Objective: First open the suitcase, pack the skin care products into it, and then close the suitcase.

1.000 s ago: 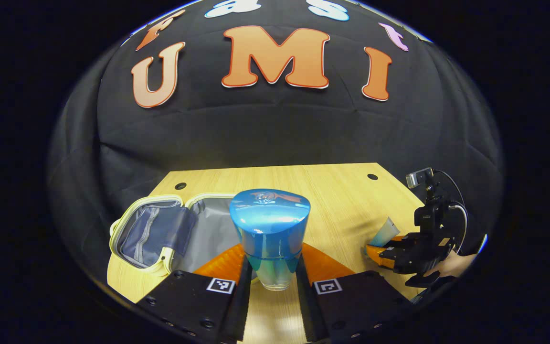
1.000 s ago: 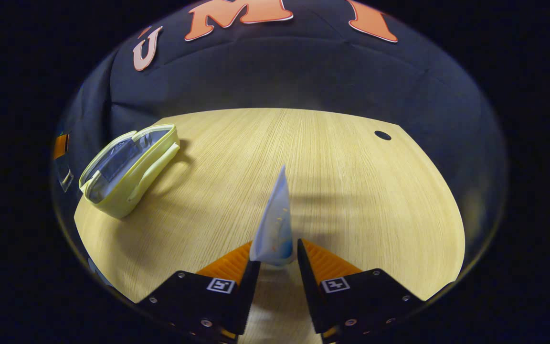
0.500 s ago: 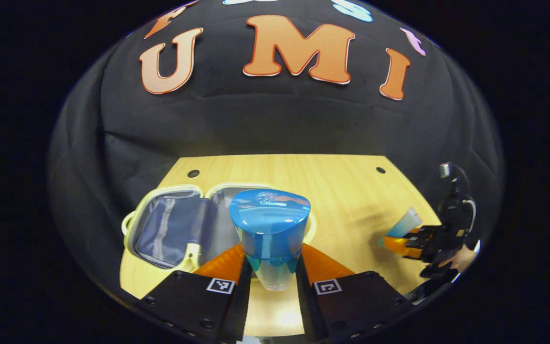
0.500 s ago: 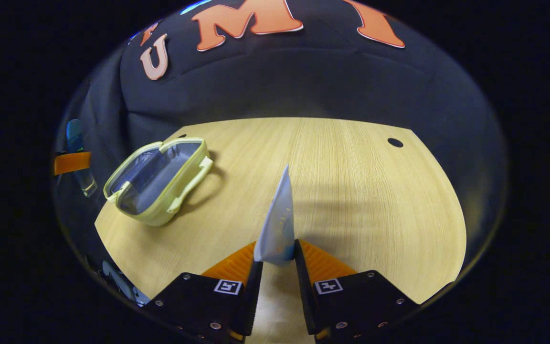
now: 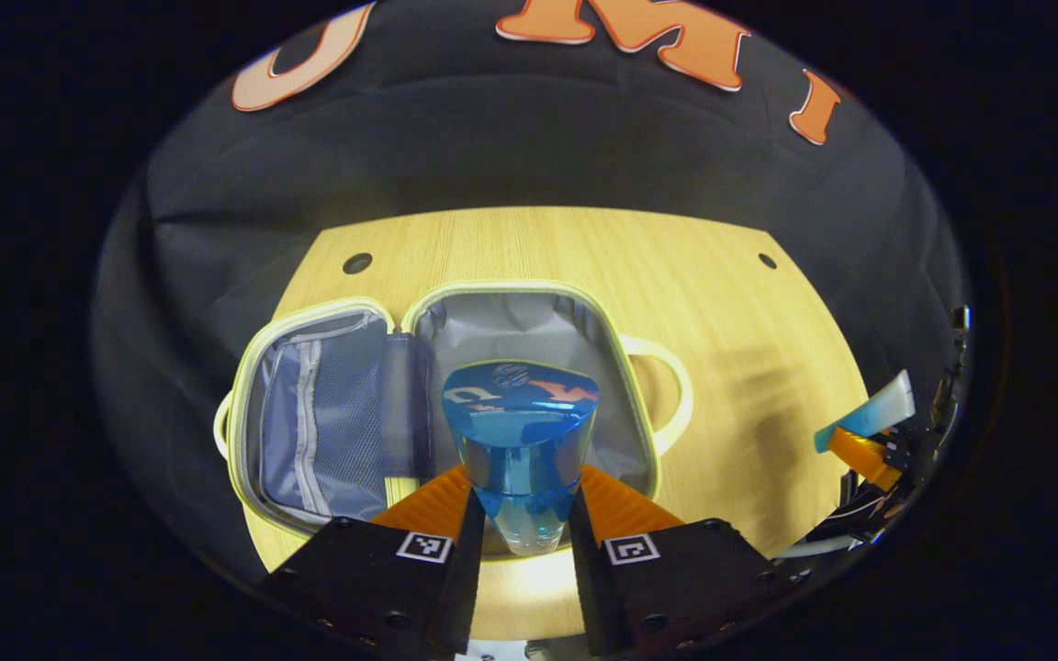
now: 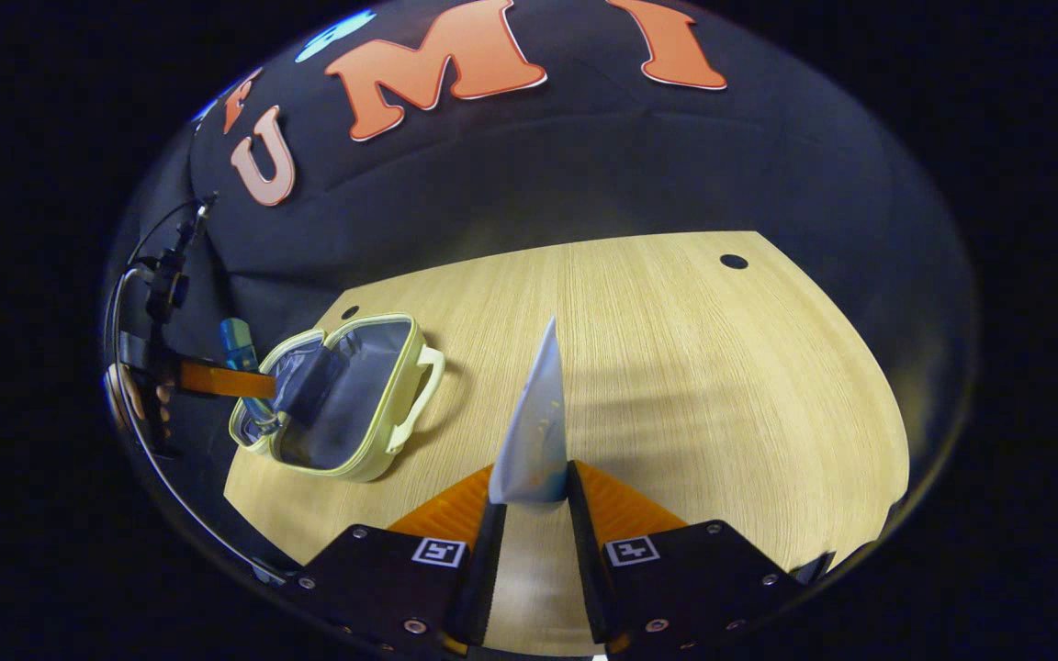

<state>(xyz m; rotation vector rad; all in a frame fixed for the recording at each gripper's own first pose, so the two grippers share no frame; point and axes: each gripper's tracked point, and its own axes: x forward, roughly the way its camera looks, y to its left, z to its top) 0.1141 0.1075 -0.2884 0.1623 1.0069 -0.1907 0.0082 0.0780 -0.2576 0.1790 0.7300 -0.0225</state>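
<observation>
The left gripper [image 5: 522,514] is clamped on the blue-capped bottle [image 5: 520,441] above the open suitcase [image 5: 529,330]; lower it well inside the rim of the grey-lined half before letting go. The right gripper [image 6: 529,500], clamped on the pale tube [image 6: 534,431], is beside the suitcase on its handle side, above the table [image 6: 694,367], and should wait clear.

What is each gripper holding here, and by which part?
The left gripper grips the blue-capped bottle by its clear lower body, above the open suitcase. The right gripper pinches the pale tube at its wide lower end.
</observation>
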